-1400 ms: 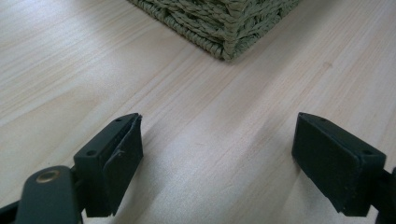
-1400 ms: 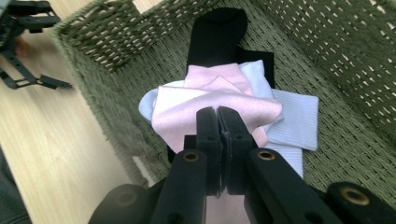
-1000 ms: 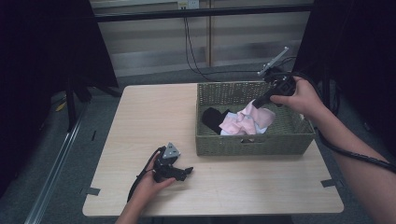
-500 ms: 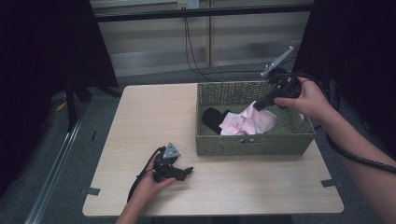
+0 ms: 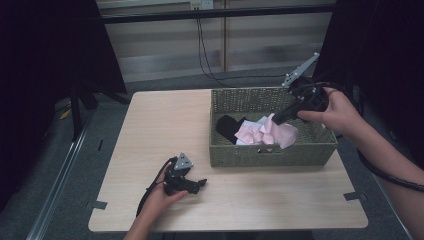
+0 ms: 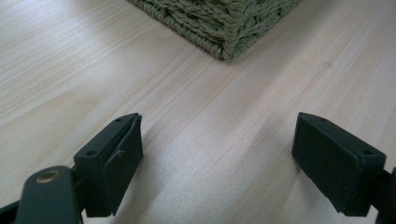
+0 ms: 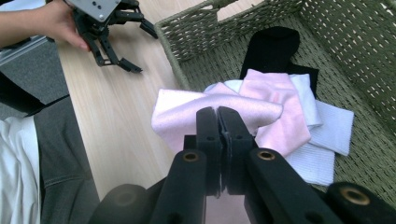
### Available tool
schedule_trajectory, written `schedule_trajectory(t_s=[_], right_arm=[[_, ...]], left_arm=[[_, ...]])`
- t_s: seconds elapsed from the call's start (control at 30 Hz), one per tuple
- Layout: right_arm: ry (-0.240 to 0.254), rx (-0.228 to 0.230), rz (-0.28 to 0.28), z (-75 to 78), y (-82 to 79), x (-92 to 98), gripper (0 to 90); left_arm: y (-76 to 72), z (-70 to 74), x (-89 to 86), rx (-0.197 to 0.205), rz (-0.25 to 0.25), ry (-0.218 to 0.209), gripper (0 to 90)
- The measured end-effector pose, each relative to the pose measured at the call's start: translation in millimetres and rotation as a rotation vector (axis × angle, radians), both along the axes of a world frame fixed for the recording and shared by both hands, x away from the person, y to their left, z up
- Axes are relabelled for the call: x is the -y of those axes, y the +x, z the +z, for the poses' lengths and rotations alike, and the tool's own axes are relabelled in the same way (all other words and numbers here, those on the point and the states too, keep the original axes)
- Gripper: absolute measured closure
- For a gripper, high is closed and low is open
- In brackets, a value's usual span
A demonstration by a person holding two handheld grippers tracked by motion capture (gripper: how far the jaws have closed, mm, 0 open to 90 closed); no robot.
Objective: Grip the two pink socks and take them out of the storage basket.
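Dark curtains and a grey floor surround the light wooden counter [image 5: 150,130], on which we find a green woven basket [image 5: 270,152] at the right half. Inside it we note a pink cloth [image 7: 219,112], part of it lifted off the pile and clenched between the fingers [image 7: 208,126] of the right gripper [image 5: 276,120], which are pressed together on the fabric. Under and beside the pink cloth lie white cloths [image 7: 327,126] and a black garment [image 7: 273,46] toward the basket's far end. We record the left gripper [image 5: 199,184] resting on the counter just in front of the basket's near left corner, held by the left hand [image 5: 157,200]; its fingers [image 6: 116,158] stand released, wide apart, with bare counter between them.
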State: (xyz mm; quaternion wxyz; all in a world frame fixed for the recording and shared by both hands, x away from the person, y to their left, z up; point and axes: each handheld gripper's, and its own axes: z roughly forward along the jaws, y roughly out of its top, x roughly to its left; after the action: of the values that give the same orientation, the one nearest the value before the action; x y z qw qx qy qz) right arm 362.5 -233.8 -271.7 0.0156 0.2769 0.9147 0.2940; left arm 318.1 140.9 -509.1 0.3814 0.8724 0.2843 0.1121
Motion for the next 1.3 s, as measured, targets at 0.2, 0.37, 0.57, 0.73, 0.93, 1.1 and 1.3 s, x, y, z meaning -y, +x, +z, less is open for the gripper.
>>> schedule_trajectory(t_s=[0.2, 0.37, 0.57, 0.73, 0.93, 1.1, 1.3], right_arm=[[0.009, 0.0, 0.031, -1.9, -11.1, -2.2, 87.6], [0.013, -0.013, 0.059, -7.6, -19.0, -7.1, 87.6], [0.015, -0.023, 0.117, -17.8, -31.9, -19.6, 87.4], [0.015, -0.027, 0.148, -24.3, -38.5, -26.9, 87.3], [0.017, -0.048, 0.177, -38.4, -43.5, -33.4, 87.1], [0.013, -0.058, 0.19, -50.9, -44.0, -37.4, 86.6], [-0.014, -0.08, 0.195, -63.5, -45.1, -42.0, 86.1]], left_arm=[[0.0, 0.0, 0.0, 0.001, -0.001, 0.001, 15.9], [0.1, 0.0, -0.1, 0.001, -0.001, 0.001, 15.9], [0.1, 0.0, -0.1, 0.001, -0.001, 0.001, 15.9], [-0.1, -0.2, 0.1, -0.002, 0.001, -0.003, 15.9], [0.2, 0.3, -0.5, -0.002, -0.007, 0.008, 15.9], [0.2, 0.3, -0.5, -0.002, -0.007, 0.008, 15.9], [0.2, 0.3, -0.5, -0.002, -0.007, 0.008, 15.9]])
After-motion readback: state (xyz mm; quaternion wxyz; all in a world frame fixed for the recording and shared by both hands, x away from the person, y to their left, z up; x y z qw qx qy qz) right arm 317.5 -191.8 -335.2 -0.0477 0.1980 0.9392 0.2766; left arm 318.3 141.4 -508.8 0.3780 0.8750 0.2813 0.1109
